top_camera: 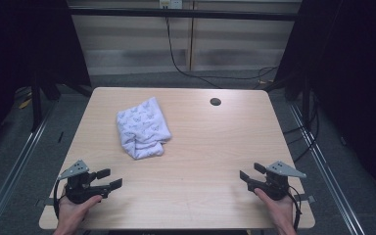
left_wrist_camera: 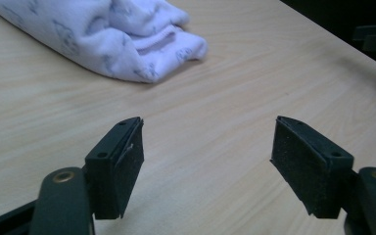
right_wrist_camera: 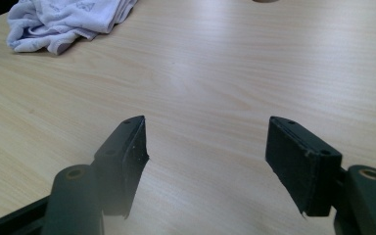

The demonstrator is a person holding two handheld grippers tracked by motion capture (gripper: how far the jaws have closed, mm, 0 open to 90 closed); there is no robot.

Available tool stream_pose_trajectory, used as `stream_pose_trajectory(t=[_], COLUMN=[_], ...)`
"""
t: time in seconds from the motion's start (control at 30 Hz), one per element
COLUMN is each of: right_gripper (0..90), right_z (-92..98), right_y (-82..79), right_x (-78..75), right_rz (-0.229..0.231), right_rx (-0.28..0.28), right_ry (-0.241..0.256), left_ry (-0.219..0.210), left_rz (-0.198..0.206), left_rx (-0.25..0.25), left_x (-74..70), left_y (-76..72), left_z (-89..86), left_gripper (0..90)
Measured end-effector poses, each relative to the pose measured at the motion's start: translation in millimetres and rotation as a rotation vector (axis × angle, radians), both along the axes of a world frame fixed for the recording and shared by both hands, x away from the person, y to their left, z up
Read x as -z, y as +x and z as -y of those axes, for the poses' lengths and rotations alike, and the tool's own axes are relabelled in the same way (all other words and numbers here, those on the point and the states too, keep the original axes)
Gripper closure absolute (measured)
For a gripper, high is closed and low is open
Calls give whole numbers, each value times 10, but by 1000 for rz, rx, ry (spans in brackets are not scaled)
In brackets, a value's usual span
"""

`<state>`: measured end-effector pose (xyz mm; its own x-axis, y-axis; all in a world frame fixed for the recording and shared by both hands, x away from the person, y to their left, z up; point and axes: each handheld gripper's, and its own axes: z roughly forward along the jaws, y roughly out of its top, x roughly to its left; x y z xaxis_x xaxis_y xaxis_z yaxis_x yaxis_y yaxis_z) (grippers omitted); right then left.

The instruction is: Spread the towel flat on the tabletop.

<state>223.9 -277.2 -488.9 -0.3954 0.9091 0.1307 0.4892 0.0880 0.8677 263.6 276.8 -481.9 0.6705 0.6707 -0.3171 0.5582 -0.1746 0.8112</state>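
Note:
A crumpled white cloth with a pale butterfly print (top_camera: 142, 128) lies on the wooden table (top_camera: 205, 147), left of centre toward the back. My left gripper (top_camera: 109, 178) rests near the front left corner, open and empty, well short of the cloth. My right gripper (top_camera: 251, 172) sits near the front right corner, also open with nothing between its jaws. In the left gripper view the cloth (left_wrist_camera: 122, 39) lies ahead and to the left of the open left gripper (left_wrist_camera: 208, 161). The right gripper view has the cloth (right_wrist_camera: 63, 22) far off at upper left, beyond the open right gripper (right_wrist_camera: 208, 161).
A round cable hole (top_camera: 215, 102) is set into the table near its back right. Dark curtains flank both sides. Cables (top_camera: 186, 68) trail on the floor behind the table, and metal rails (top_camera: 19, 152) run along its left and right.

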Motion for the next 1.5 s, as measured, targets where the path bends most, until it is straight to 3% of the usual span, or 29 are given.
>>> stream_pose_trajectory(t=[0.17,0.37,0.43,0.47,0.53,0.7,0.8,0.83,1.07,1.17,1.23,1.3,1.47,1.5], right_gripper=[327,328,328,328,328,327,317,317,317,309,298,286,277,278], right_z=[5,-8,-18,-15,-15,-47,-68,-78,-136,-160,-171,-175,-215,-222], right_y=[-42,-53,-64,-63,-65,-55,-53,-51,-62,-66,-59,-47,-35,-41], right_x=[15,7,-7,-9,-7,-12,-11,-21,-47,-63,-62,-56,-50,-49], right_rz=[-39,-51,-41,-42,-44,-55,-64,-62,-65,-59,-58,-56,-67,-70], right_rx=[-22,-53,-43,-50,-50,-78,-89,-101,-125,-146,-156,-168,-188,-191], right_ry=[21,37,31,43,51,56,50,53,41,41,47,46,38,36], left_ry=[16,22,22,50,35,93,91,75,60,85,72,102,110,90], left_rz=[-11,-9,-7,22,24,36,14,30,35,34,24,15,2,5], left_rx=[-5,-6,16,24,23,13,-5,-18,-30,-23,-28,-30,-53,-71], left_x=[23,24,-1,-58,-82,-169,-202,-234,-277,-274,-270,-271,-273,-288], left_y=[47,73,85,88,100,203,313,380,598,720,801,892,1079,1151], left_z=[22,34,47,91,107,141,134,132,112,109,110,114,128,127], left_gripper=[305,327,361,353,351,355,345,344,341,340,347,344,288,289])
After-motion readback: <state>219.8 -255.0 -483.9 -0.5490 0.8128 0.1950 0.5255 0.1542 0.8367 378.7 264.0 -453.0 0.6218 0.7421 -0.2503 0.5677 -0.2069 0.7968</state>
